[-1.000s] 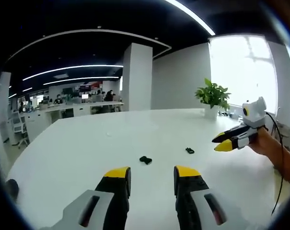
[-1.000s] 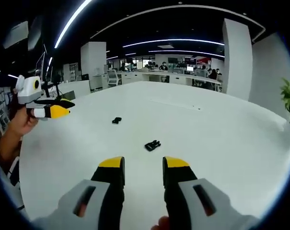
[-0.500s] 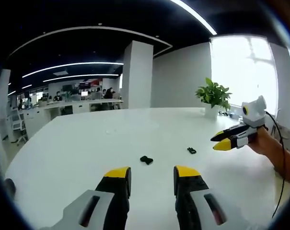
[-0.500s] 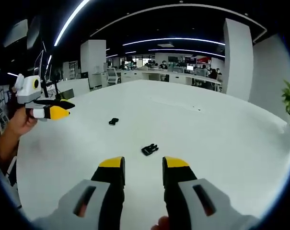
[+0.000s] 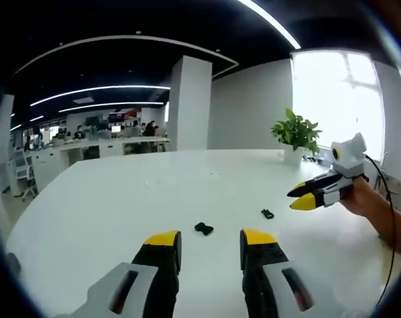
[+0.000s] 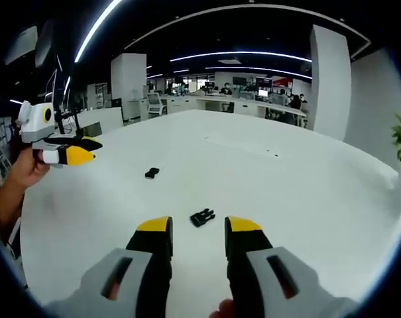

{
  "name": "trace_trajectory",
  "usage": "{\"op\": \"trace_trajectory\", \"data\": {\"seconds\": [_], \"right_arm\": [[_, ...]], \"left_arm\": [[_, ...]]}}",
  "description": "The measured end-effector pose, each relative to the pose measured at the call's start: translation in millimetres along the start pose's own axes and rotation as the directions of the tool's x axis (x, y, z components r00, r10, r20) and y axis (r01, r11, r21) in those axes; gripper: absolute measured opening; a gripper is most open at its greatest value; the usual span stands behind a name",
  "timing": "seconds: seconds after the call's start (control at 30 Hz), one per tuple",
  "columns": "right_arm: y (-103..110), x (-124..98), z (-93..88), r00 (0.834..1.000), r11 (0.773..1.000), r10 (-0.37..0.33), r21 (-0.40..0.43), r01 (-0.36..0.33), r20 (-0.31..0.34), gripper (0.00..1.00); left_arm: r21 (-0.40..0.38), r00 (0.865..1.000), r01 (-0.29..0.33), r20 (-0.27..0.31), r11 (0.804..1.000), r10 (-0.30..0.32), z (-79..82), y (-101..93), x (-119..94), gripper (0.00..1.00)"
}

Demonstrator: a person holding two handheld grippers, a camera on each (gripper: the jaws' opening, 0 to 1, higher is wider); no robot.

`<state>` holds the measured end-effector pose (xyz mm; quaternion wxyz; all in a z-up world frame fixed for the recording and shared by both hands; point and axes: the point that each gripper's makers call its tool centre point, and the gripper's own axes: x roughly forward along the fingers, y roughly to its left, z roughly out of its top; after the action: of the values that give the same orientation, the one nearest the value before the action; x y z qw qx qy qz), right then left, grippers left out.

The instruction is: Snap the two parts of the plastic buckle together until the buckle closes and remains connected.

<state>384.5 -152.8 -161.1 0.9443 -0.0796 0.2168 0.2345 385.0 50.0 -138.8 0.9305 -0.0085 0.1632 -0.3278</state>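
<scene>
Both grippers have moved closer to the buckle halves — left gripper (image 5: pixel 210 242) just behind one half (image 5: pixel 203 229), right gripper (image 6: pixel 198 230) just behind the pronged half (image 6: pixel 202 217). Jaws parted, empty; halves apart on the table (image 6: pixel 286 185).

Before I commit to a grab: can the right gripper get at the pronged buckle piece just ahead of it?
Probably yes: the right gripper is open, the pronged buckle piece lies just beyond its tips on the bare white table.
</scene>
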Motion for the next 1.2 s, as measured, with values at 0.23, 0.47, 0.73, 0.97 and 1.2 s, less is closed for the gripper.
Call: {"op": "trace_trajectory", "data": {"seconds": [0.23,0.47,0.73,0.97,1.2], "right_arm": [[0,9,7.4,1.000,1.000,0.009,-0.017,-0.009,-0.007,0.31],[-3,18,9.8,1.000,1.000,0.012,-0.017,-0.013,-0.011,0.31],[-5,25,2.4,1.000,1.000,0.018,0.001,-0.018,-0.019,0.31],[-7,29,-3.1,1.000,1.000,0.012,0.018,-0.012,-0.016,0.30],[-8,34,-7.7,1.000,1.000,0.008,0.015,-0.008,-0.022,0.31]], "left_arm": [[0.000,1.000,0.004,-0.008,1.000,-0.004,2.1,0.6,8,0.35],[-0.059,0.999,0.031,-0.011,0.998,-0.032,-0.2,2.8,19,0.35],[-0.056,0.999,0.019,-0.026,0.998,-0.021,-2.3,6.5,30,0.35],[-0.029,0.999,0.013,-0.038,0.999,-0.014,-2.8,6.5,44,0.35],[-0.012,0.999,0.002,-0.052,1.000,-0.002,-7.7,6.9,56,0.35]]}}
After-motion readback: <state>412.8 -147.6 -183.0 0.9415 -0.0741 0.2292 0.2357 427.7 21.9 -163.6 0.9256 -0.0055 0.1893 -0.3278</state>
